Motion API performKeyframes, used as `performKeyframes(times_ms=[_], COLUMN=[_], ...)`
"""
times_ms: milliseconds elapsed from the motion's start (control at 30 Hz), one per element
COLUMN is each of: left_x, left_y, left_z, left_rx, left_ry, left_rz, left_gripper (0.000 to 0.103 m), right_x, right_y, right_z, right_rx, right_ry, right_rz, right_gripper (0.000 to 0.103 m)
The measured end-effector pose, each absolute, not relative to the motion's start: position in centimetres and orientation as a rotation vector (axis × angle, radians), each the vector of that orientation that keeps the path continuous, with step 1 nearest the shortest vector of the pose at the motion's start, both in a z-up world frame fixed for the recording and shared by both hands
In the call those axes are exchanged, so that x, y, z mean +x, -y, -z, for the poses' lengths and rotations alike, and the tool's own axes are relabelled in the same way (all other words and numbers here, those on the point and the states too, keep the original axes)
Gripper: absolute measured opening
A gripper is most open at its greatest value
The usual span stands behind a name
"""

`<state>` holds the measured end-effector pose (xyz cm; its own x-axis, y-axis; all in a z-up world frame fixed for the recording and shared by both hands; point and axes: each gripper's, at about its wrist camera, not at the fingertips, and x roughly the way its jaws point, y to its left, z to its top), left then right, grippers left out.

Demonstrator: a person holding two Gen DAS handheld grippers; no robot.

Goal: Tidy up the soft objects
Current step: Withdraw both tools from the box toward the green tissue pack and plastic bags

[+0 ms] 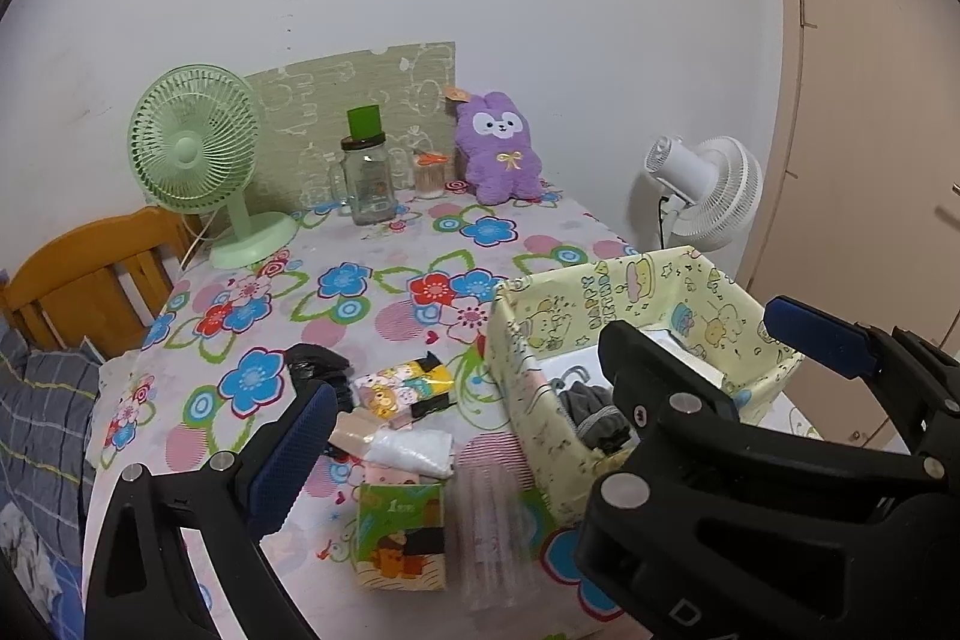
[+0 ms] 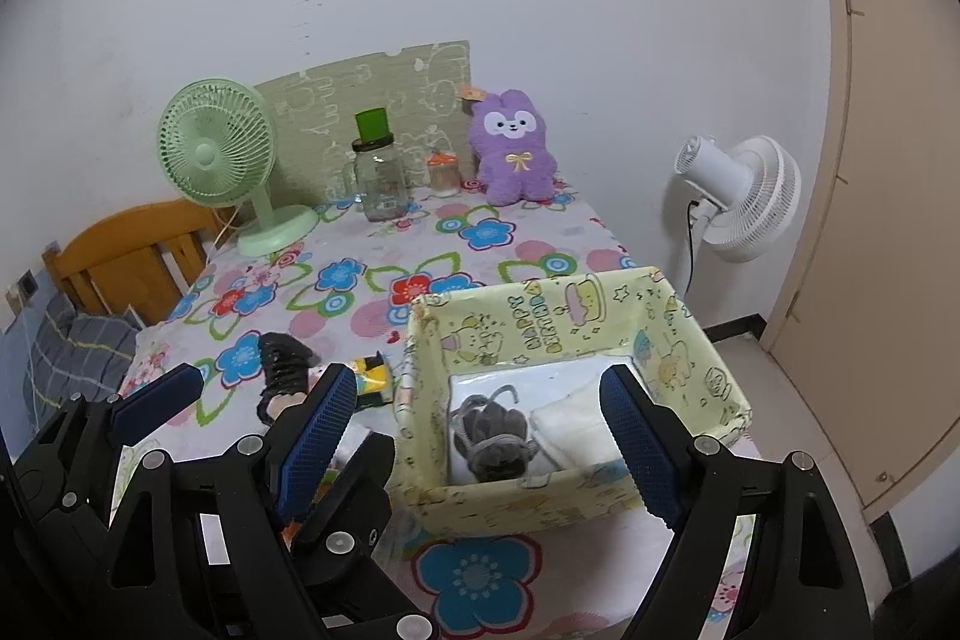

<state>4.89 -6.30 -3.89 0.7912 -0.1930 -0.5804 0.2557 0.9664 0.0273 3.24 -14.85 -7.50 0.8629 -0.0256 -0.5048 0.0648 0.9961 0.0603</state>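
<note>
A pale yellow cartoon-print box [image 2: 540, 322] stands at the table's near right, holding a grey sock bundle [image 2: 492, 436] and folded white cloth [image 2: 570, 421]. My right gripper [image 2: 480, 388] hovers open over the box's near wall, with nothing between its pads. Left of the box lie a black fabric piece [image 1: 318, 364], a cartoon tissue pack [image 1: 408, 388], a white cloth packet [image 1: 414, 448] and a green tissue pack [image 1: 402, 538]. My left gripper [image 1: 474, 424] hangs open above these, holding nothing. One of its pads [image 2: 156, 400] shows beside the right gripper. A purple plush [image 1: 498, 148] sits at the back.
A green desk fan [image 1: 198, 154], a glass jar with a green cup on top [image 1: 367, 178] and a small jar [image 1: 431, 175] stand at the back of the floral tablecloth [image 1: 372, 280]. A white fan [image 1: 708, 190] stands right, a wooden headboard [image 1: 90, 274] left.
</note>
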Motion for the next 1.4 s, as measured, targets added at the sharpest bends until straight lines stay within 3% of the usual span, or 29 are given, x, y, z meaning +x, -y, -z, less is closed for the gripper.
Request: performKeyframes(times_ms=[733, 1400], left_x=[3.5, 3.4], left_y=[1.1, -0.9], left_z=[8.9, 12.7], left_rx=[0.092, 0.060], left_ry=[-0.641, -0.696], left_rz=[0.201, 0.244], left_gripper=[0.098, 0.095], right_x=[2.9, 2.2], right_y=[9.5, 7.6], right_z=[12.6, 15.8], right_rx=[0.016, -0.007], right_ry=[-0.546, -0.595], right_rz=[-0.031, 0.021], right_gripper=[0.085, 0.065])
